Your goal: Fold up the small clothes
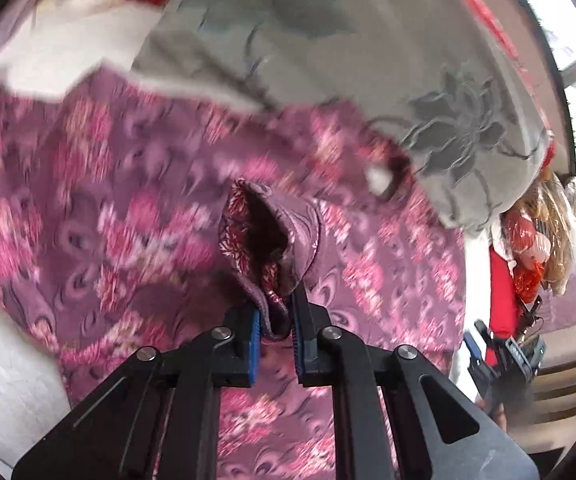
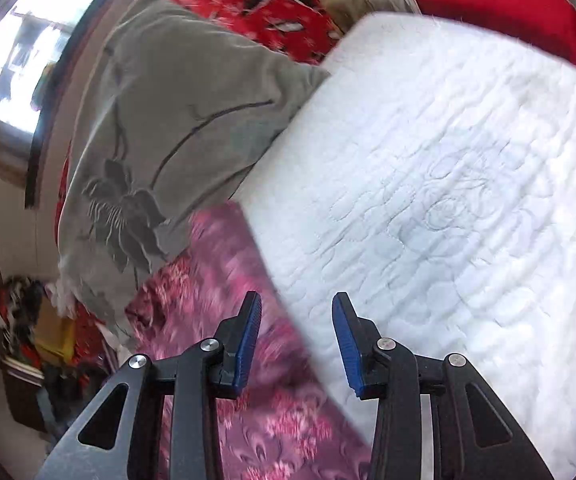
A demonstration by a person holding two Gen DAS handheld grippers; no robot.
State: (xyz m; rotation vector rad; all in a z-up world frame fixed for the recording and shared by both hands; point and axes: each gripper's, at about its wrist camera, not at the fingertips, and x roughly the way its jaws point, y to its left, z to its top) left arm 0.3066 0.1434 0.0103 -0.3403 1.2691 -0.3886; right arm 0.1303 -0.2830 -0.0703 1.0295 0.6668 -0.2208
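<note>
The left gripper [image 1: 275, 320] was clamped on a bunched fold of the purple floral garment [image 1: 271, 236], which stood up in a hollow loop just ahead of the fingertips, over the matching purple floral cloth [image 1: 107, 200]. The grey flower-printed pillow [image 1: 368, 60] lay beyond the cloth, overlapping its far edge. The right gripper [image 2: 296, 336] hung with its jaws apart and empty, above the cloth's border with the white quilted mattress [image 2: 448, 180].

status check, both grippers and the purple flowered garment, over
Left gripper shut on a bunched edge of the purple flowered garment. Right gripper open, empty, over the garment's edge and the white quilted pad. Grey pillow lies beside the garment.
</note>
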